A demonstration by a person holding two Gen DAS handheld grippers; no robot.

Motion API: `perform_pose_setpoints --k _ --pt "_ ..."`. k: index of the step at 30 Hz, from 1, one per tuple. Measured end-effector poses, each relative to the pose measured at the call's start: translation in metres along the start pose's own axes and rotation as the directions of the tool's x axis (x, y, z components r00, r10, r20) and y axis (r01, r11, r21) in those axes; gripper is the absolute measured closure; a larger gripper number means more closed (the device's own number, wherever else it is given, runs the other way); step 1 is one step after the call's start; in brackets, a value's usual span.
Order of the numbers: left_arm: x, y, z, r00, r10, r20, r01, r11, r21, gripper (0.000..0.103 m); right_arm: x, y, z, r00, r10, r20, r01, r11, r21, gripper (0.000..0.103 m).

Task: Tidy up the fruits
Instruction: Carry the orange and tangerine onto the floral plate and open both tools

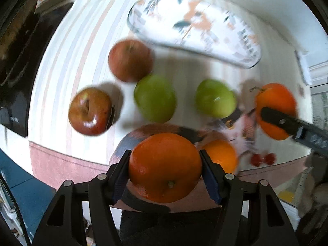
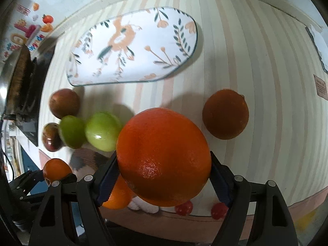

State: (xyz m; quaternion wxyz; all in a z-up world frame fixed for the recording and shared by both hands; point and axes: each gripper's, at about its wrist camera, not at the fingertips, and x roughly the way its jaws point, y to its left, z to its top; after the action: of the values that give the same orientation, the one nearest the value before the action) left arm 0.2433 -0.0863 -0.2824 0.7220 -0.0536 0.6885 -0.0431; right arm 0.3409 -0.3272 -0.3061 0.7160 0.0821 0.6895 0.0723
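1. The left tongs are clamped on an orange, one pad on each flank at its widest girth, stem end toward the camera, low near the front edge of the surface.
2. The right tongs hold a second, larger-looking orange the same way, raised over the striped cloth.
3. Judged from the pictures, both oranges are firm, fairly heavy, and round with a waxy skin. A hold across the equator suits them, and a grip nearer either pole would likely let them squirt out.
4. Just behind the left orange lies a loose orange on a patterned mat. Two small red fruits, perhaps cherries or tomatoes, sit near the front edge.
5. Farther out stand two green apples, apart from each other. The left one looks to touch a red apple behind it, and another red apple sits apart to the left.
6. A dark orange rests alone to the right, well apart from the apples.
7. The floral oval plate lies at the back with nothing on it, the likely place for the fruit.
8. The straight way from the right tongs to the plate is open cloth, and the apples stand between the left tongs and it.
9. A dark appliance borders the left side. The front edge is close below both tongs, so a dropped orange could roll off.
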Motion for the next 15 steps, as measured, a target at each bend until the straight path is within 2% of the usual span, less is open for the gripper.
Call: perform_pose_setpoints --k 3,8,12,15 --pt "-0.028 -0.005 0.015 0.998 -0.049 0.043 0.049 0.999 0.012 0.041 -0.019 0.007 0.005 0.999 0.027 0.034 -0.027 1.000 0.002 0.021" --pt "-0.074 -0.011 0.069 0.984 -0.120 0.134 0.118 0.993 0.026 0.041 -0.052 0.013 0.034 0.991 0.080 0.103 -0.081 0.997 0.009 0.021" --pt "-0.080 -0.020 0.126 0.979 -0.102 0.176 0.096 0.994 0.043 0.041 -0.053 0.024 0.071 0.986 0.095 0.137 -0.100 0.995 0.029 0.021" --pt "-0.066 -0.021 0.164 0.983 -0.092 0.159 0.084 0.995 0.052 0.041 -0.042 0.029 0.101 0.985 0.084 0.152 -0.093 0.994 0.054 0.021"
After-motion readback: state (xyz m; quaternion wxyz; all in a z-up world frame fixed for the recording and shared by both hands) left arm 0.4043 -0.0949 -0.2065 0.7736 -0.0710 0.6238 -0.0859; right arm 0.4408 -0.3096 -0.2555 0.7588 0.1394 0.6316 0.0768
